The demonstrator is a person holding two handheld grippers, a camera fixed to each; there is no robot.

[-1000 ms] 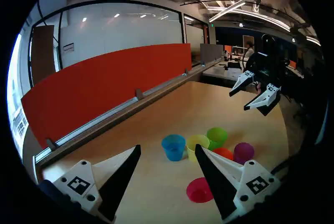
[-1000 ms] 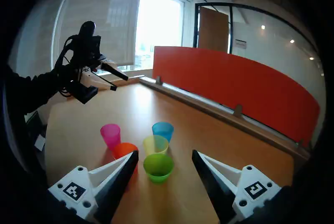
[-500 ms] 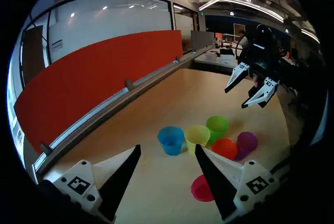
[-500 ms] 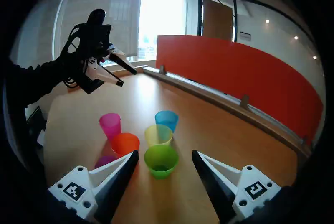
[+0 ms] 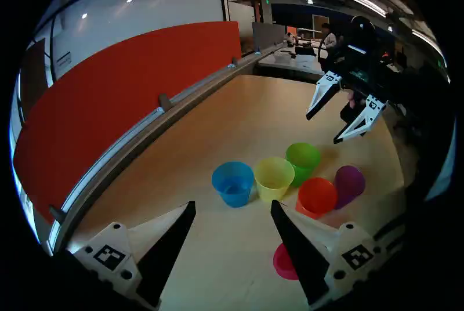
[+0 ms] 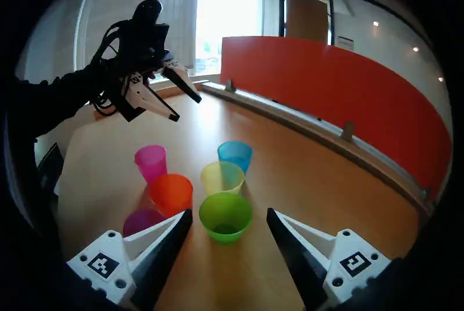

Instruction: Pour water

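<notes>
Several plastic cups stand clustered on the wooden table (image 5: pixel 255 108): blue (image 5: pixel 233 183), yellow (image 5: pixel 274 177), green (image 5: pixel 303 161), orange (image 5: pixel 316 196), purple (image 5: pixel 349 184) and pink (image 5: pixel 284 261). My left gripper (image 5: pixel 232 203) is open, low over the table, just short of the blue and yellow cups. From the other side, the right gripper view has the green cup (image 6: pixel 225 217) nearest, then yellow (image 6: pixel 222 177), blue (image 6: pixel 234 155), orange (image 6: pixel 171 193), pink (image 6: pixel 151 163) and purple (image 6: pixel 142 221). My right gripper (image 6: pixel 228 212) is open, with the green cup just ahead of its fingertips. Both grippers hold nothing.
A red partition (image 5: pixel 116 85) on a grey rail (image 5: pixel 145 131) runs along the table's long side. Across the cups each gripper faces the other: the right one (image 5: pixel 339 111) and the left one (image 6: pixel 188 110), held by a dark-sleeved arm (image 6: pixel 52 105). A bright window (image 6: pixel 229 15) lies behind.
Both grippers have come lower and closer to the cups, which now look larger. The purple cup has come into the right gripper view. No cup has moved.
</notes>
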